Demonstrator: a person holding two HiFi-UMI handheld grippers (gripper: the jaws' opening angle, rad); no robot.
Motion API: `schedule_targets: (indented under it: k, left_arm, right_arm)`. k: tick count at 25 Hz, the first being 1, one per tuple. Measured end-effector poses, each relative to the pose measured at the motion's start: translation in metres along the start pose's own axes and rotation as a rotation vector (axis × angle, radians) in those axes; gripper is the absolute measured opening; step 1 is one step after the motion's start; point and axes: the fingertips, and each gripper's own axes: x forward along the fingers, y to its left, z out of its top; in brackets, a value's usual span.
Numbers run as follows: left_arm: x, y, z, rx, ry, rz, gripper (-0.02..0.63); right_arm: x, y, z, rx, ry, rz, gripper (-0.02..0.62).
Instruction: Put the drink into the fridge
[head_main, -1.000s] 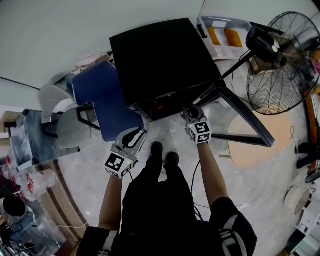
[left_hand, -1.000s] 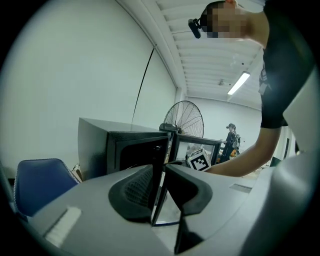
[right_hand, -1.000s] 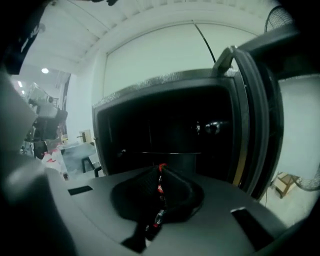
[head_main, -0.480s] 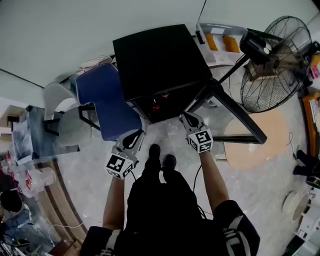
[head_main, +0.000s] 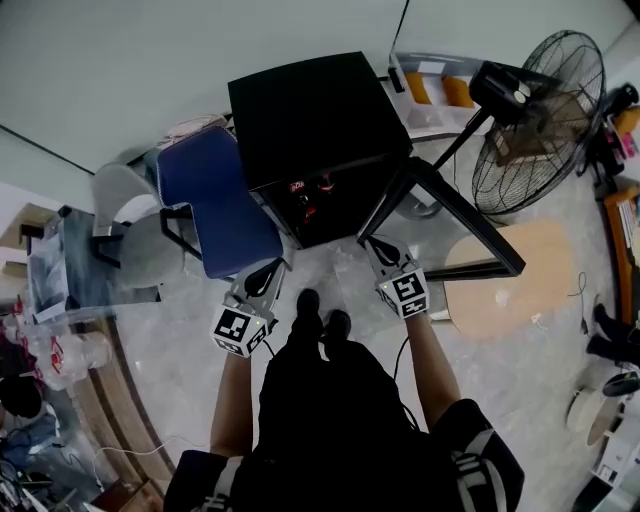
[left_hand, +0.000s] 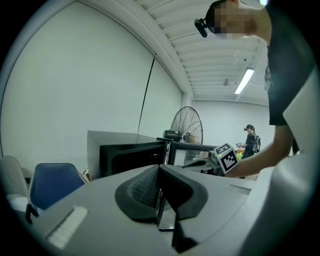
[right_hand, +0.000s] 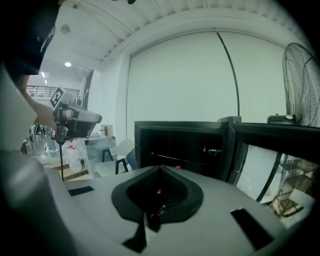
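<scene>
the left gripper (left_hand: 160, 172) has its two jaws pressed together with nothing between them. the right gripper (right_hand: 160, 174) is also closed, pads meeting, and holds nothing. in the head view the left gripper (head_main: 268, 272) and the right gripper (head_main: 378, 246) are held low in front of the person, side by side but apart, and both point toward the fridge (head_main: 310, 110).

the fridge is a small black box standing on the pale floor (head_main: 330, 265) just ahead of both grippers. its door (head_main: 470, 214) is swung wide open to the right. the right gripper view looks straight into the dark inside of the fridge (right_hand: 185, 145), with the glass-panelled door (right_hand: 270, 155) at the right. the left gripper view shows the fridge (left_hand: 127, 155) from its left side, with the right gripper (left_hand: 227, 157) beyond it.

the drink cannot be made out for certain. small red spots (head_main: 300, 187) show inside the fridge near its front edge, too small to identify.

a blue chair (head_main: 215, 200) stands just left of the fridge. a large standing fan (head_main: 540, 120) is behind the open door. a round beige board (head_main: 510, 285) lies on the floor to the right.
</scene>
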Motion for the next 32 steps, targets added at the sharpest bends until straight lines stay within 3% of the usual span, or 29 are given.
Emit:
schedule_targets:
  k: [18,27,32]
  left_arm:
    - [-0.038,-0.036,-0.001,0.059,0.014,0.059,0.002]
    - [-0.036,-0.047,-0.002,0.066,0.020,0.064,0.002]
    - [-0.029,-0.045,0.003,0.082,0.021,0.072,0.002]
  right_arm:
    - [-0.062,0.018,-0.019,0.001,-0.006,0.001,0.002]
    - [-0.073,0.010,-0.041,-0.065,0.043,-0.007,0.002]
    - [-0.076,0.002,-0.045,-0.049,0.052,-0.011,0.002]
